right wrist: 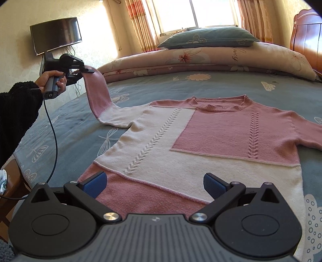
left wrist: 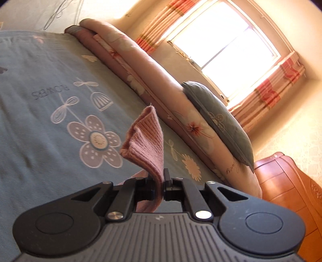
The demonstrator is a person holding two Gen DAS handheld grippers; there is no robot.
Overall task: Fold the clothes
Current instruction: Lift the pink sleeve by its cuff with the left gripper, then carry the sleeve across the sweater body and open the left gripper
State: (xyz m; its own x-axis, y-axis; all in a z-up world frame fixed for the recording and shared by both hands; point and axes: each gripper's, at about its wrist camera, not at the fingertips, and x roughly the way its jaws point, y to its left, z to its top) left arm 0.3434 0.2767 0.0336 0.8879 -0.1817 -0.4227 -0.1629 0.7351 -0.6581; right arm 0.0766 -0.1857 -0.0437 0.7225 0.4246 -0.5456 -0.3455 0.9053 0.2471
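Observation:
A pink and cream knit sweater (right wrist: 211, 141) lies flat on the bed, front up, neck toward the pillows. Its left sleeve (right wrist: 98, 94) is lifted off the bed. My left gripper (right wrist: 86, 69), held by a hand in a black sleeve, is shut on the sleeve's pink cuff (left wrist: 147, 141). In the left wrist view the cuff sticks up between the closed fingers of the left gripper (left wrist: 162, 184). My right gripper (right wrist: 155, 185) stands open just above the sweater's pink hem, nothing between its blue pads (right wrist: 94, 184). The right sleeve (right wrist: 308, 135) lies flat.
The bed has a blue flowered sheet (right wrist: 76, 129). A rolled floral quilt (right wrist: 201, 58) with a blue pillow (right wrist: 209, 39) lies at the far side under a bright window (right wrist: 213, 12). A wooden headboard (right wrist: 308, 38) stands at right, a wall television (right wrist: 56, 35) at left.

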